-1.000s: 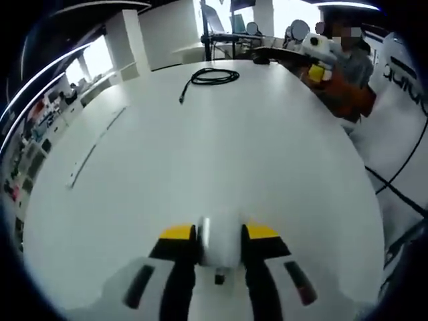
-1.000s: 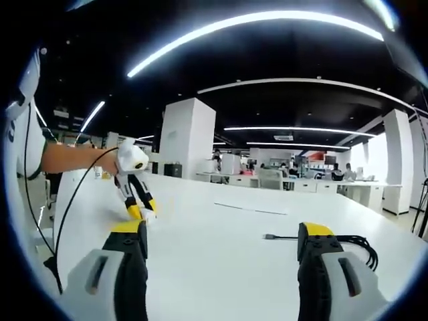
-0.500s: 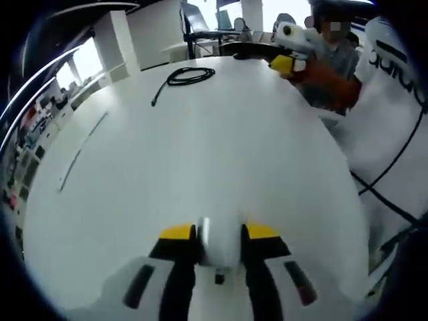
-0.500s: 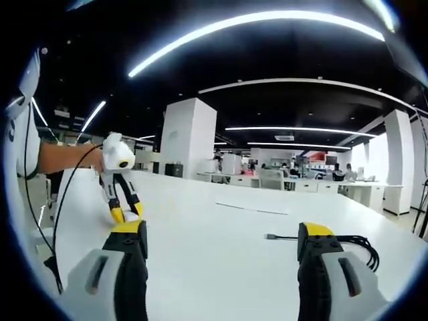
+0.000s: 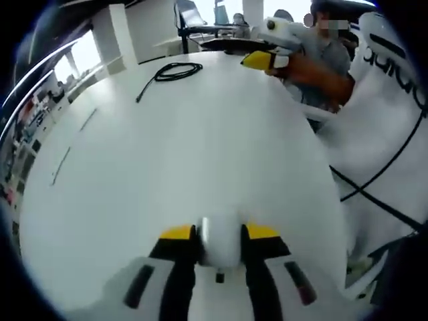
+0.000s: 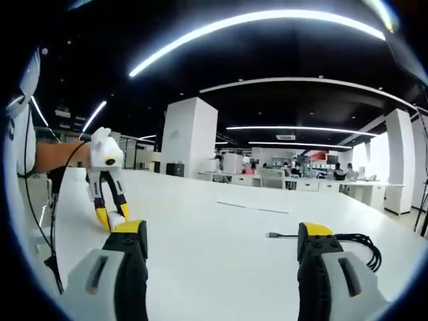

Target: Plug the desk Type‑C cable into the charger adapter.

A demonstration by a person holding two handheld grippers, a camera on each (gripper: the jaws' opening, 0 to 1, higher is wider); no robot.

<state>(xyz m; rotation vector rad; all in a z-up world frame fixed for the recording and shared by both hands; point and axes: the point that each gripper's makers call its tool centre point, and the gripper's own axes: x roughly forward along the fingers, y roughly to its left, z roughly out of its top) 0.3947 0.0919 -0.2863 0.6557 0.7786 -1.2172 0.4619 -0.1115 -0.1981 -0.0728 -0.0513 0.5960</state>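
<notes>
My left gripper (image 5: 219, 233) is shut on the white charger adapter (image 5: 219, 249), just above the white desk (image 5: 200, 154). In the right gripper view the left gripper (image 6: 108, 215) stands at the left, tips down, with the adapter (image 6: 115, 219) between its yellow tips. The black Type‑C cable (image 5: 175, 71) lies coiled at the far side of the desk, its plug end (image 5: 138, 100) pointing away from the coil. My right gripper (image 6: 224, 237) is open over the desk with nothing between its jaws. The cable's coil (image 6: 358, 242) lies behind its right jaw, the plug (image 6: 271, 235) lying between the jaws' tips.
A person in white clothing (image 5: 384, 100) stands along the desk's right edge, an arm (image 5: 321, 70) holding the right gripper (image 5: 267, 57). Black cords (image 5: 374, 194) hang there. A thin seam (image 6: 254, 208) crosses the desk. Other desks and chairs (image 6: 267, 179) stand behind.
In the right gripper view the left gripper with the adapter has moved left, towards the desk's near edge. The left view has shifted with it. The right gripper stays open and still.
</notes>
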